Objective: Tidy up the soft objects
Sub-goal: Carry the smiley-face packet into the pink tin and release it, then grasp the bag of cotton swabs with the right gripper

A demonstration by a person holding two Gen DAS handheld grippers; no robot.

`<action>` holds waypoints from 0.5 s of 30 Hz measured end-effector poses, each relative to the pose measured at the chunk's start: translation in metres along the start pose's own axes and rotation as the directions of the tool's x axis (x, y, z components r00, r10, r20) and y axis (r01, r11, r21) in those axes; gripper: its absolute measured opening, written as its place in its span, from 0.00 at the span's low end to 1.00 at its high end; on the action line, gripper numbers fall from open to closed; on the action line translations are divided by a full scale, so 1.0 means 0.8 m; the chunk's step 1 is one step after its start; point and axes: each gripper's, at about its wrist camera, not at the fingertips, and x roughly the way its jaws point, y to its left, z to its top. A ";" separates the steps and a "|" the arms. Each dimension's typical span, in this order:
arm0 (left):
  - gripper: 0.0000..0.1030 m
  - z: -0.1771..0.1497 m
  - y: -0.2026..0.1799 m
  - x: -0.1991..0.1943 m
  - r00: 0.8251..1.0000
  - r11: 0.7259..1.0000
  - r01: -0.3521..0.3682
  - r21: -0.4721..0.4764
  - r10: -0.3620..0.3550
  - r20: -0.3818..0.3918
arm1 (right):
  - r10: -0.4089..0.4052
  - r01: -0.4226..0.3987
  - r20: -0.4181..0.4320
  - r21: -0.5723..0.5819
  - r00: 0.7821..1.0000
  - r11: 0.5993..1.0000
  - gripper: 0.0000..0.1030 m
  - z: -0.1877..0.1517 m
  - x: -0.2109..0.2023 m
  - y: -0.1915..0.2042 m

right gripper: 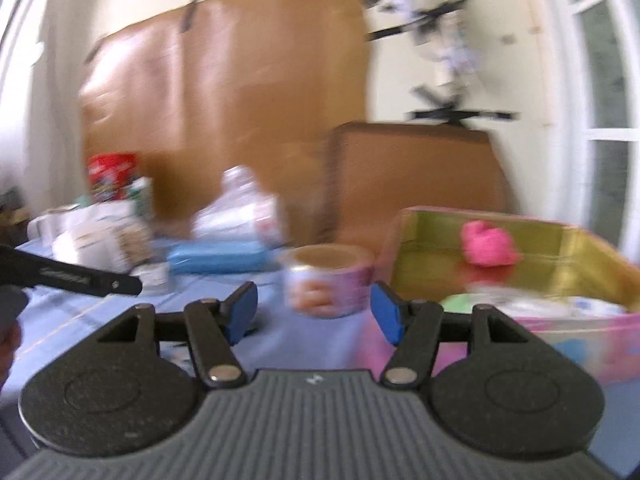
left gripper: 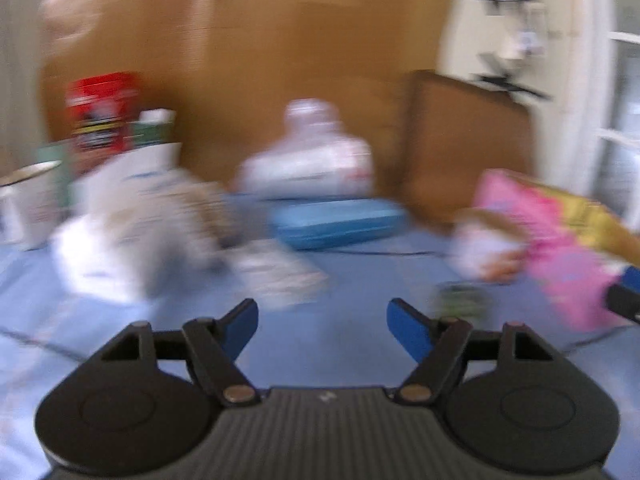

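Right claw (right gripper: 314, 312) gapes before pink box (right gripper: 520, 324) holding pink plush (right gripper: 488, 246).

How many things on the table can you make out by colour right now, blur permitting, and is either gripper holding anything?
Pink: 3 - open box, soft lump inside it, round tub
Blue: 1 - flat case
Red: 1 - packet
White or clear: 2 - plastic bag, pale bundle
Total: 7
Left gripper and right gripper: open, empty.
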 end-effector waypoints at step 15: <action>0.71 -0.014 0.103 -0.020 0.992 0.960 0.000 -0.281 0.036 0.123 | 0.300 -0.328 -0.316 -0.036 0.900 0.944 0.63 0.042 0.181 0.134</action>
